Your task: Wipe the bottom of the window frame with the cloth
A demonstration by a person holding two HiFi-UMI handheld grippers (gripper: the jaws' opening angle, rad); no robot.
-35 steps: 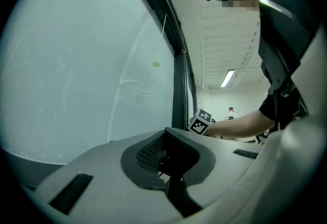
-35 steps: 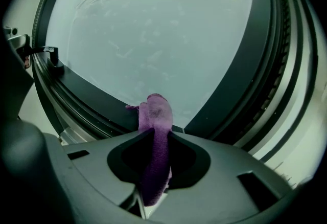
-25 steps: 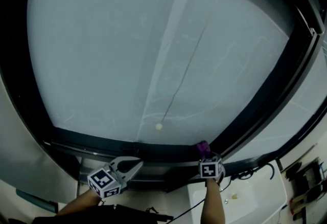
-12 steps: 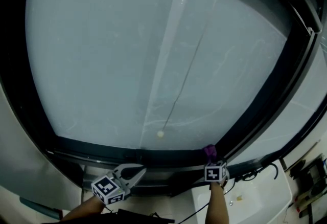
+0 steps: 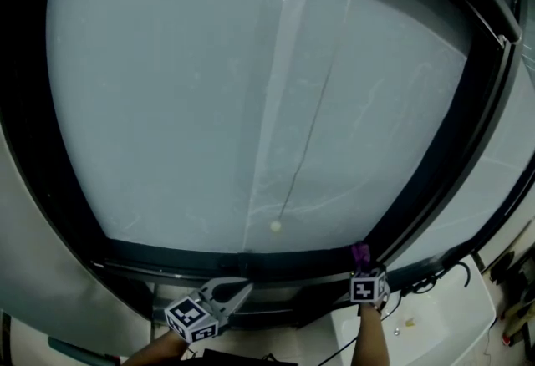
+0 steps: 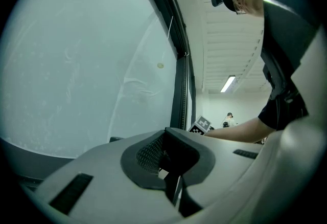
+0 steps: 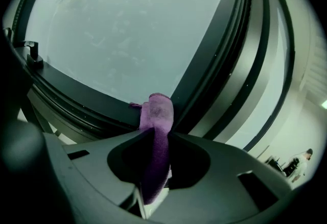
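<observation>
My right tongs (image 5: pixel 363 266) clamp the cloth (image 7: pixel 157 115), its length along the jaws, tip pointing into the frame's (image 7: pixel 76 97) bottom corner. My left tongs (image 5: pixel 237 289) are narrow, empty.

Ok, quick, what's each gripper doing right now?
Left gripper: shut, nothing between its jaws.
Right gripper: shut on the purple cloth, which is up at the bottom corner of the window frame.

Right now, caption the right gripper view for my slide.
The right gripper holds purple cloth at window frame's lower corner.
</observation>
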